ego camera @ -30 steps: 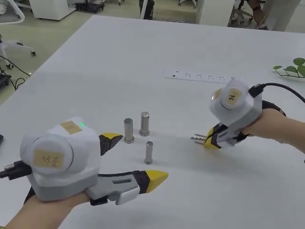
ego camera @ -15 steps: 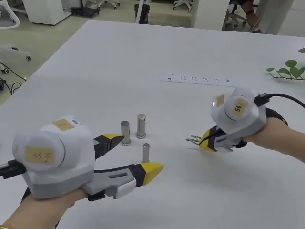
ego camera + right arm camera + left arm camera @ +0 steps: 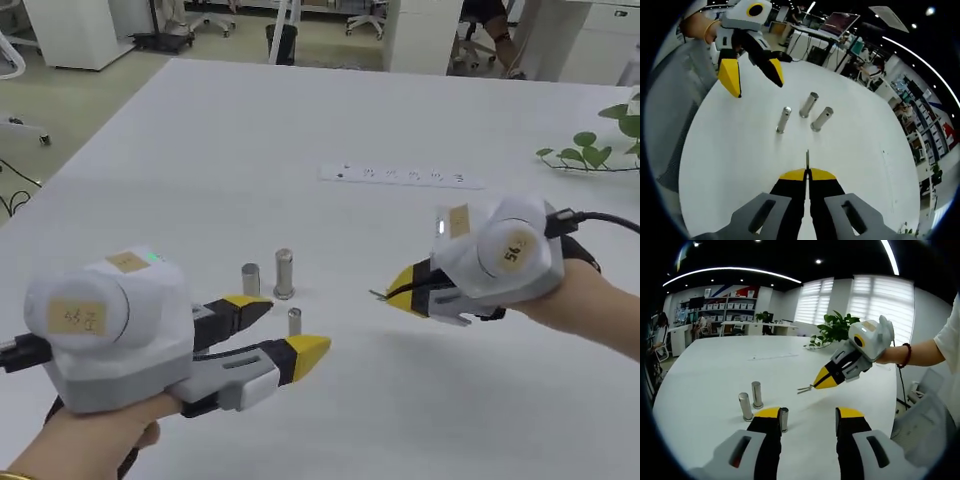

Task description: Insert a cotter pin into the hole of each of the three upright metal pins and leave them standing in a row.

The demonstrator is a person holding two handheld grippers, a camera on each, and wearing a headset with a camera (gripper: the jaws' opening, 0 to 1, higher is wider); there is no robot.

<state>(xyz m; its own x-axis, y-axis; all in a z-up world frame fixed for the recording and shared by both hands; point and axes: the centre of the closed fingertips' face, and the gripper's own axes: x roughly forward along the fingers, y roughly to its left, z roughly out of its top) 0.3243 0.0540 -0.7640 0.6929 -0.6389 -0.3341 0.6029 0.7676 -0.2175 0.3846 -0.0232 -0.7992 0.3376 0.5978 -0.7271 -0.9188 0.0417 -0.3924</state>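
Observation:
Three short steel pins stand upright on the white table [image 3: 200, 150]: two side by side at the back [image 3: 251, 279] [image 3: 284, 273] and one in front [image 3: 294, 321]. My left gripper [image 3: 280, 328] is open just left of and near the front pin, which shows by its left jaw in the left gripper view [image 3: 783, 419]. My right gripper [image 3: 398, 290] hangs above the table to the right of the pins, shut on a thin cotter pin [image 3: 807, 159] that points toward them. In the right gripper view the pins [image 3: 784, 119] [image 3: 809, 104] [image 3: 822, 118] lie ahead.
A white power strip [image 3: 400, 176] lies farther back on the table. A leafy green plant [image 3: 590, 150] reaches in at the right edge. Chairs and cabinets stand on the floor beyond the far edge.
The right gripper has risen off the table with a cotter pin in its jaws and come left toward the steel pins. The left gripper has stayed near the front pin.

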